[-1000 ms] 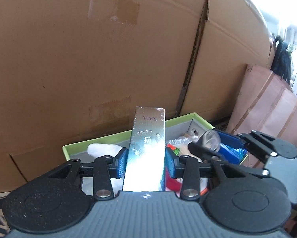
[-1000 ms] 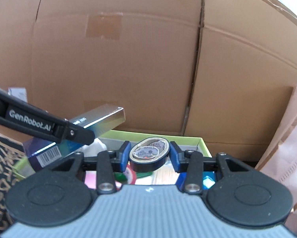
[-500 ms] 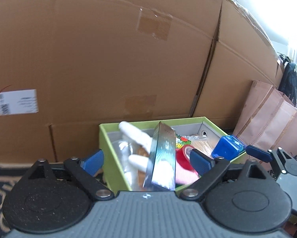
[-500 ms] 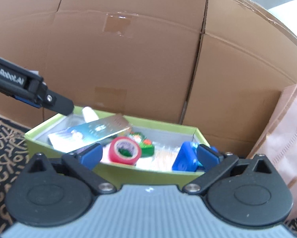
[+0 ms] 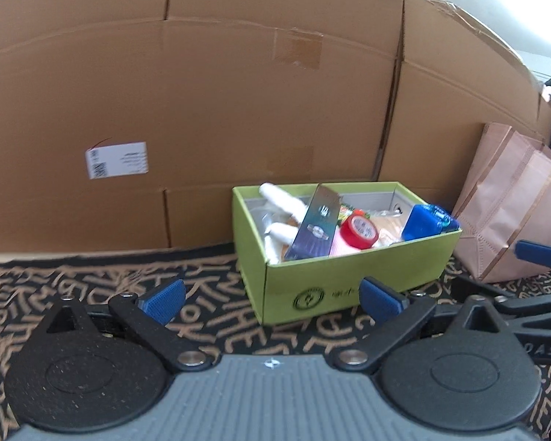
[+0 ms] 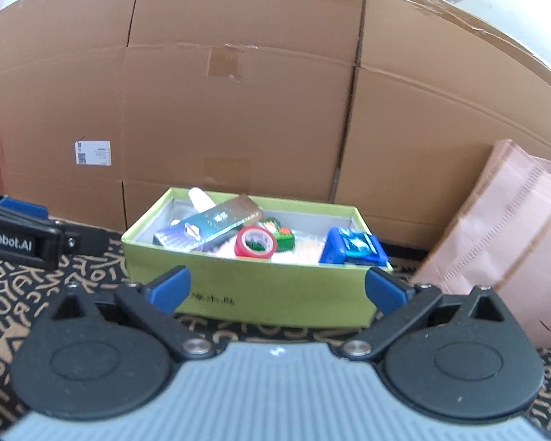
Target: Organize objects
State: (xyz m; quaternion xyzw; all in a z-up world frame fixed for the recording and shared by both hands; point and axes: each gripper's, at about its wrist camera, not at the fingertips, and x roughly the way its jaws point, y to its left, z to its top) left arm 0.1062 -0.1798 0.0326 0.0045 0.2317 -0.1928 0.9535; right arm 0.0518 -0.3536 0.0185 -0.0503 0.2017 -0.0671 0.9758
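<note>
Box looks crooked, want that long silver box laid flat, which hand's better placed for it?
Probably left: the silver box leans at the left end of the green box, ahead of the open, empty left gripper. The right gripper, also open, faces the box's middle.

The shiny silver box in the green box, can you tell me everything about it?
The shiny silver box is long, flat-sided, probably foil-covered cardboard with a bluish sheen and small printing. It lies tilted inside the green box, its far end raised, leaning over white rolls and beside the red tape roll. No tongs touch it.

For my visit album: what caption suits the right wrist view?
Open hand-held gripper facing a green box holding a silver carton, red tape roll and blue pack.
</note>
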